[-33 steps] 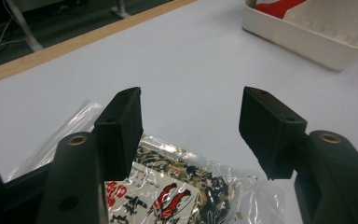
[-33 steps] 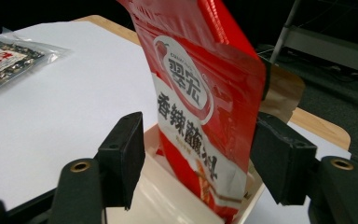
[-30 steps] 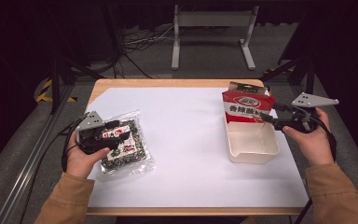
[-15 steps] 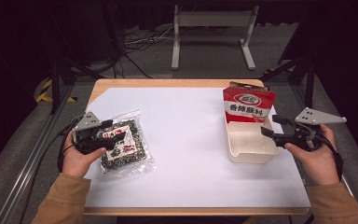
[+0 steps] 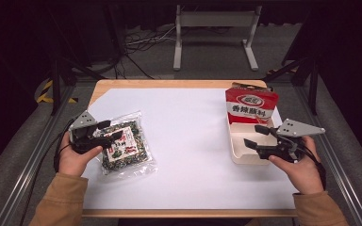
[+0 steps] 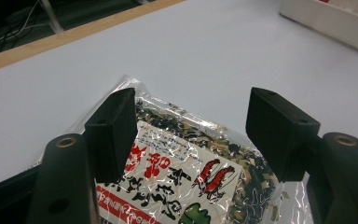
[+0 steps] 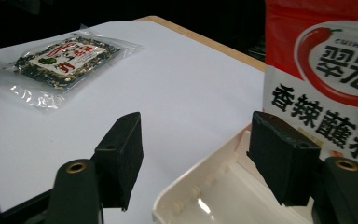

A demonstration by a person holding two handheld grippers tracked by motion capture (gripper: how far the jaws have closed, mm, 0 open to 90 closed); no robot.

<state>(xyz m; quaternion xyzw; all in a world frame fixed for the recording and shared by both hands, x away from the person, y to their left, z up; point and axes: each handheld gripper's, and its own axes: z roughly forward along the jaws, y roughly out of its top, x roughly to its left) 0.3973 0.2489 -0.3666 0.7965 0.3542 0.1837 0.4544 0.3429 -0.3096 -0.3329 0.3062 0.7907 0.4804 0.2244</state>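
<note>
The left gripper [image 5: 112,133] is being held wide open over the clear seaweed packet [image 5: 125,146] lying on the white sheet [image 5: 188,141] — the right gripper [image 5: 256,136], equally wide, is being held at the white tray [image 5: 238,157].

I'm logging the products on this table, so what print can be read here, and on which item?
"CUIHONG" in small letters, above "翠宏": red packet standing in the white tray.
"香辣蘸料": same red packet, large black characters; the last one is cut off in the right gripper view.
Clear seaweed packet: red and black characters and two red shrimp drawings on its label, too blurred to read.
</note>
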